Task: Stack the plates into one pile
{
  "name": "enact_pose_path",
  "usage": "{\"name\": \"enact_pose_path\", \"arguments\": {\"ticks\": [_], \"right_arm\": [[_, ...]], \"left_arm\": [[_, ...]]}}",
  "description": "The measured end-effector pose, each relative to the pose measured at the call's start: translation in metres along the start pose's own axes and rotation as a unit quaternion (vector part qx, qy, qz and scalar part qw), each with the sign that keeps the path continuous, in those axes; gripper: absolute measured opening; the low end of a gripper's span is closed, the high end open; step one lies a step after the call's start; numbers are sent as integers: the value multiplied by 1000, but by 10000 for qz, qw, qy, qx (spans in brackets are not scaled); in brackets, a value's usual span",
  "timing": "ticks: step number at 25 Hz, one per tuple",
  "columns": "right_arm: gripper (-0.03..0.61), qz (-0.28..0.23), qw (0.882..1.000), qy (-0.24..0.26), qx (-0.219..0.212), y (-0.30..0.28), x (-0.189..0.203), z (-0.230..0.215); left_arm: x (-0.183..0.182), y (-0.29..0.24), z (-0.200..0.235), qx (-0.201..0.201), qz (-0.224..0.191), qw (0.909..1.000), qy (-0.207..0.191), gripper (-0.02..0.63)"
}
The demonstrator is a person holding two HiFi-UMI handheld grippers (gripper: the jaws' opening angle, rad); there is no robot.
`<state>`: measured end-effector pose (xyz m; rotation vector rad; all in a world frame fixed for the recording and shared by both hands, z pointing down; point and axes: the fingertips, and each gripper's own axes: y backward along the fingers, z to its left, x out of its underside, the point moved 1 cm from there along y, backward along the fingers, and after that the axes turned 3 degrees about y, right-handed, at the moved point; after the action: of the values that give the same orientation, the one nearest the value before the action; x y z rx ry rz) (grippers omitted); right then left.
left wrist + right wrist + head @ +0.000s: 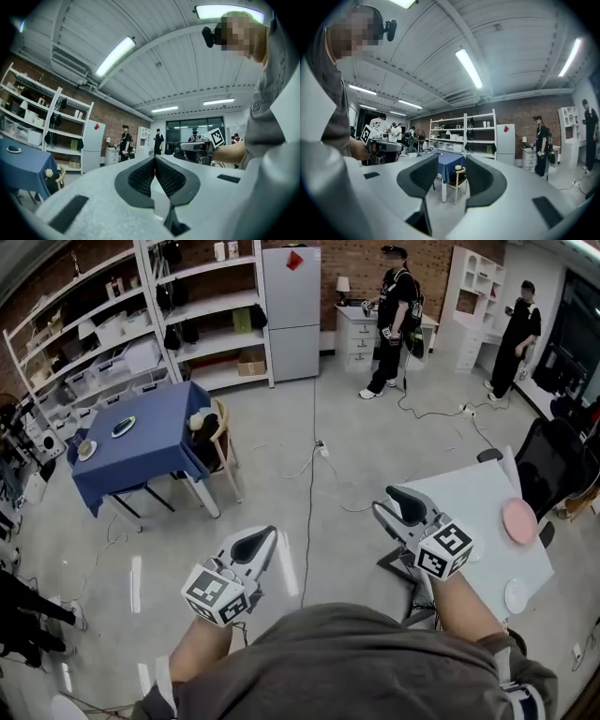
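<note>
A pink plate (518,520) and a white plate (517,596) lie on the pale table (469,498) at the right. On the blue table (141,451) at the left, a dark-centred plate (123,426) and a small plate (86,450) sit apart. Both grippers are held level over the floor between the two tables, far from any plate. My left gripper (258,545) is shut, its pads meeting at the tips with nothing between them (155,161). An open gap shows between the jaws of my right gripper (394,502), and it holds nothing (451,176). It faces the blue table (443,161).
A wooden chair (222,442) with a soft toy stands at the blue table's right side. Cables (312,465) trail across the floor. Shelving (197,315) and a fridge (292,310) line the back wall. Two people (392,320) stand at the back; a black chair (548,465) stands beside the pale table.
</note>
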<state>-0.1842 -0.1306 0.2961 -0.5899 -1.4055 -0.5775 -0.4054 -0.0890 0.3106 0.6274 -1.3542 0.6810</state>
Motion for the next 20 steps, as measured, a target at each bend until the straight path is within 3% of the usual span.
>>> {"name": "enact_pose_path", "arguments": {"ticks": [11, 20], "right_arm": [[169, 82, 9999, 26, -120, -150, -7, -35], [167, 236, 9973, 91, -686, -176, 1, -108]], "left_arm": [[-19, -32, 150, -92, 56, 9999, 85, 5], [-16, -92, 158, -676, 66, 9976, 140, 5]]}}
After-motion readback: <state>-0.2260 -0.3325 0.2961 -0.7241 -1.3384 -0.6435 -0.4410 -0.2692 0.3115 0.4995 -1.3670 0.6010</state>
